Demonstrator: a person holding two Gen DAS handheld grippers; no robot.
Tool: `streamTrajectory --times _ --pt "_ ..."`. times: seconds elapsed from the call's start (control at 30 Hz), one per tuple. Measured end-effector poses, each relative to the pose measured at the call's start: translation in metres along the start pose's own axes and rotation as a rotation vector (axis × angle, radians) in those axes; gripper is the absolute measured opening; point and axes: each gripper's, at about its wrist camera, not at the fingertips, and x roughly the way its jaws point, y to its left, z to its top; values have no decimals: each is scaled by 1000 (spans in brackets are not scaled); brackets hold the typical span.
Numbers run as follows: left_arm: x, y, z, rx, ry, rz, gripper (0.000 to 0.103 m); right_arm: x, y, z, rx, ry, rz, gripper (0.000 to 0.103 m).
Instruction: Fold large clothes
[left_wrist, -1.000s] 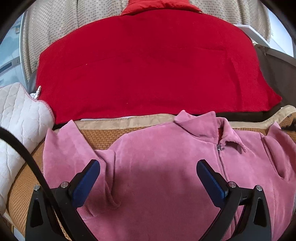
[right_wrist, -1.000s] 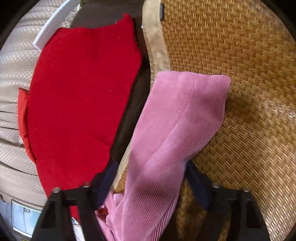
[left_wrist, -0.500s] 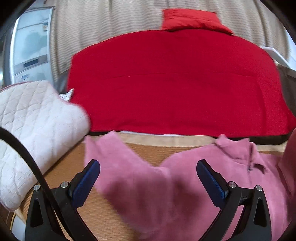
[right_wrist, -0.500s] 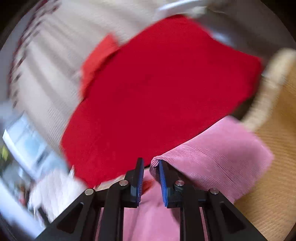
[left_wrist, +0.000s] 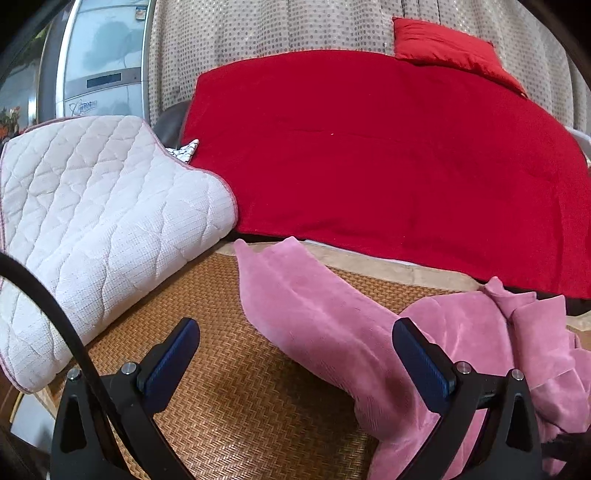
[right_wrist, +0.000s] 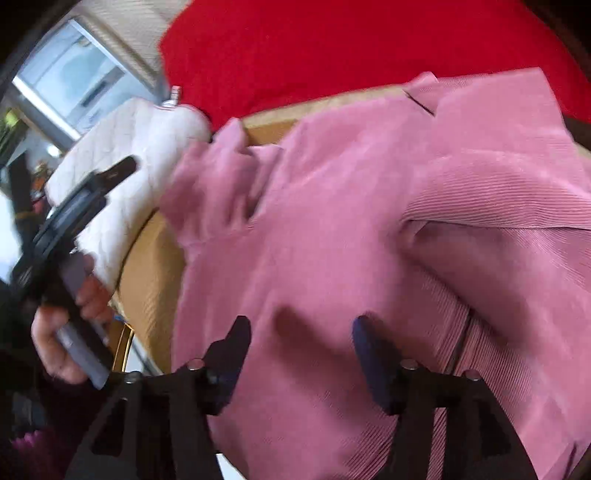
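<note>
A pink corduroy zip jacket (right_wrist: 332, 229) lies on a woven rattan mat (left_wrist: 229, 398). In the left wrist view its left sleeve (left_wrist: 314, 314) stretches out over the mat. In the right wrist view the right sleeve (right_wrist: 498, 173) lies folded across the jacket's front. My left gripper (left_wrist: 295, 358) is open and empty, its jaws either side of the left sleeve, just above it. My right gripper (right_wrist: 301, 354) is open and empty over the jacket's body. The left gripper also shows in the right wrist view (right_wrist: 70, 229), held in a hand.
A white quilted cushion (left_wrist: 92, 221) sits at the mat's left edge. A red blanket (left_wrist: 388, 147) and a red pillow (left_wrist: 450, 48) lie behind the mat, before a dotted curtain (left_wrist: 258, 29). A grey appliance (left_wrist: 99, 66) stands at the far left.
My right gripper shut on the right sleeve, carried it across the jacket and has opened, leaving the sleeve folded on the front. My left gripper has swung left towards the left sleeve.
</note>
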Motion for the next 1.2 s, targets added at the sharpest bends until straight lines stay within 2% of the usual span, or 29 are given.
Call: streamTrajectory --times 0.07,0.17,0.2,0.23,0.27,0.33,0.4,0.5,0.6,0.67,0.8,0.87,0.9,0.97,1.07,1.1,1.2 --pt "-2 -4 0 6 1 -16 103 -19 1 -4 -10 -21 54 67" --pt "-3 -19 0 24 4 -33 103 -76 -25 -9 54 -242 110 67" --pt "-3 -25 1 31 4 -35 103 -95 -46 -7 136 -336 126 70" --pt "-3 -28 1 34 6 -37 103 -106 -63 -5 212 -396 129 70" --pt "-2 -31 2 34 11 -41 103 -113 -81 -3 296 -421 112 71" --pt "2 -34 2 33 17 -39 103 -107 -124 6 454 -392 127 71" --pt "6 -35 2 39 22 -31 103 -97 -154 11 566 -403 131 71" --pt "10 -31 1 50 29 -11 103 -77 -179 30 635 -414 139 71" --pt "14 -18 4 32 31 6 103 -65 -168 50 624 -409 188 71" --pt "15 -8 5 11 31 22 103 -59 -143 63 557 -403 220 71" --pt "16 18 7 -52 38 61 103 -49 -56 90 321 -352 435 71" --pt "13 28 6 -79 29 86 103 -55 -24 90 208 -345 471 71" --pt "12 32 6 -89 27 83 103 -62 -15 83 172 -352 451 71" --pt "9 32 5 -93 23 45 103 -65 -15 77 185 -349 388 71" --pt "2 15 4 -50 0 -50 103 -86 -43 60 221 -354 208 70" --pt "-1 4 4 -24 -12 -98 103 -93 -56 52 243 -357 128 67" --pt "-8 -30 5 34 -39 -247 103 -113 -94 33 311 -362 24 50"
